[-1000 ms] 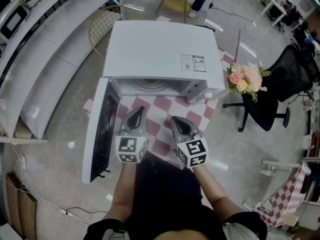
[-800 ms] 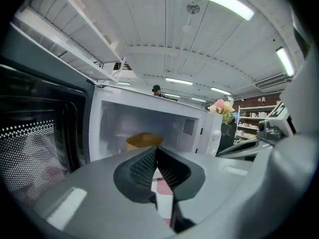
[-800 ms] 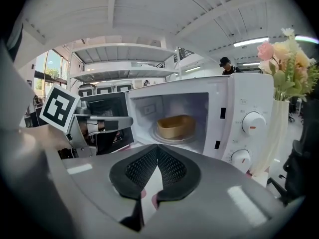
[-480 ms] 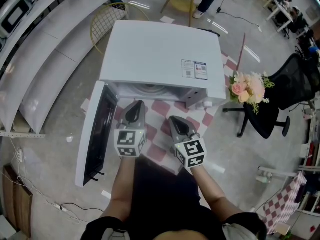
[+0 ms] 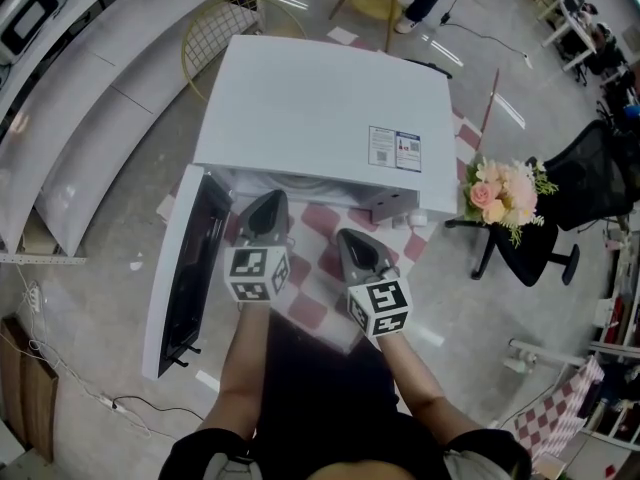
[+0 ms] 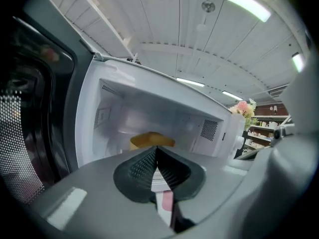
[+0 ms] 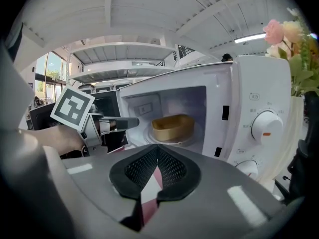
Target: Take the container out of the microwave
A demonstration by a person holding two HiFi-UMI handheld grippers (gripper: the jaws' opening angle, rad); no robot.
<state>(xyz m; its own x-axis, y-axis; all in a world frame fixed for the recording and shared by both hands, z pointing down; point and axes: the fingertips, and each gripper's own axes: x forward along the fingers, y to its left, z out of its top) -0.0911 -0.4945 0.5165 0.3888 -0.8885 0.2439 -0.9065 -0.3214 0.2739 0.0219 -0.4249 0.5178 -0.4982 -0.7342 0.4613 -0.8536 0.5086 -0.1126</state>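
Note:
The white microwave (image 5: 320, 98) stands with its door (image 5: 185, 268) swung open to the left. Inside, a tan oval container (image 7: 172, 127) sits on the glass turntable; the left gripper view shows only the container's (image 6: 149, 139) top over the jaws. My left gripper (image 5: 265, 208) is shut and empty, its tip at the mouth of the cavity, near the door. My right gripper (image 5: 352, 243) is shut and empty too, a little further back over the checkered cloth. The right gripper view shows the left gripper (image 7: 124, 123) pointing in towards the cavity, short of the container.
A red-and-white checkered cloth (image 5: 330, 238) lies under the microwave. Pink flowers (image 5: 500, 190) stand right of it, with a black office chair (image 5: 560, 198) beyond. The control dials (image 7: 266, 126) are right of the cavity. A gold wire basket (image 5: 215, 28) sits behind, on the left.
Both grippers have moved forward towards the open cavity, the left one further. Both stayed shut.

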